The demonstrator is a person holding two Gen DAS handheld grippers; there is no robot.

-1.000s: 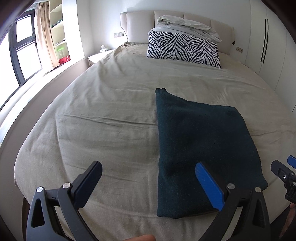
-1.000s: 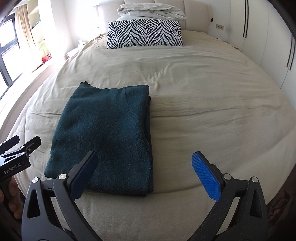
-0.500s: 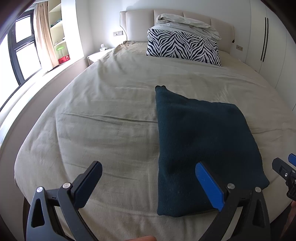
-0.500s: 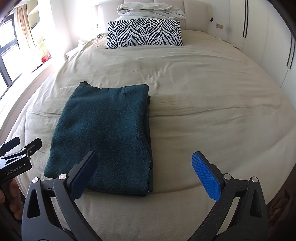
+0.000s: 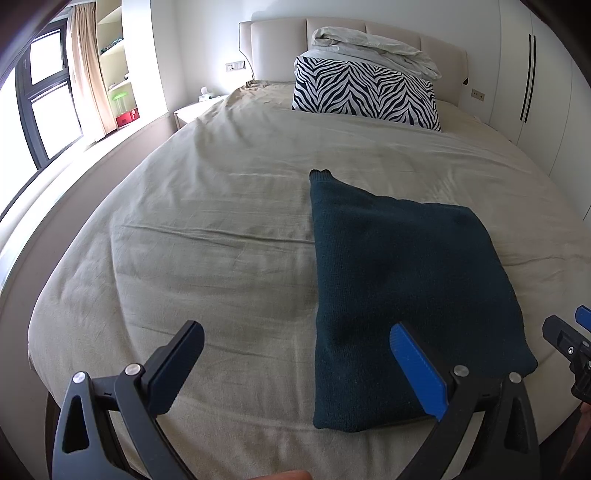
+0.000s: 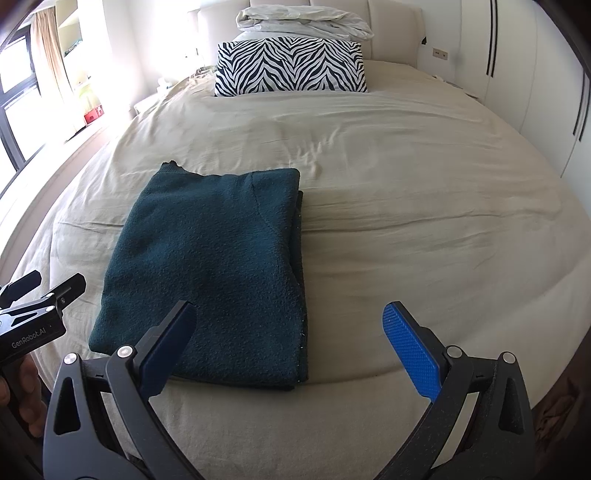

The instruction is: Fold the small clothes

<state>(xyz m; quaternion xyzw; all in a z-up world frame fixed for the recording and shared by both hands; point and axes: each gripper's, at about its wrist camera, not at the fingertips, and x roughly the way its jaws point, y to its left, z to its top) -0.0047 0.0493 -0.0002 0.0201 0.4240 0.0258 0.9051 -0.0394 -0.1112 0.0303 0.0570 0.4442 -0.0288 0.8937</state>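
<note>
**Folded garment on bed, both grippers held clear**

A dark teal knitted garment point(image 6: 210, 273) lies folded into a flat rectangle on the beige bed point(image 6: 406, 206), near the foot edge and left of centre in the right wrist view. Its layered edges are stacked along the right side, and one small corner projects at the far left. In the left wrist view the same garment point(image 5: 402, 280) lies to the right of centre. The left gripper point(image 5: 295, 365) is above the foot of the bed with its fingers point(image 5: 417, 369) spread wide and holding nothing; the blue-padded finger overlaps the garment's near end in the picture, though contact cannot be judged. The right gripper point(image 6: 291, 343) likewise has its fingers point(image 6: 410, 347) wide apart and empty. A zebra-striped pillow point(image 6: 291, 68) rests at the headboard point(image 5: 439, 48), with pale bedding point(image 6: 303, 22) piled on top.
</note>
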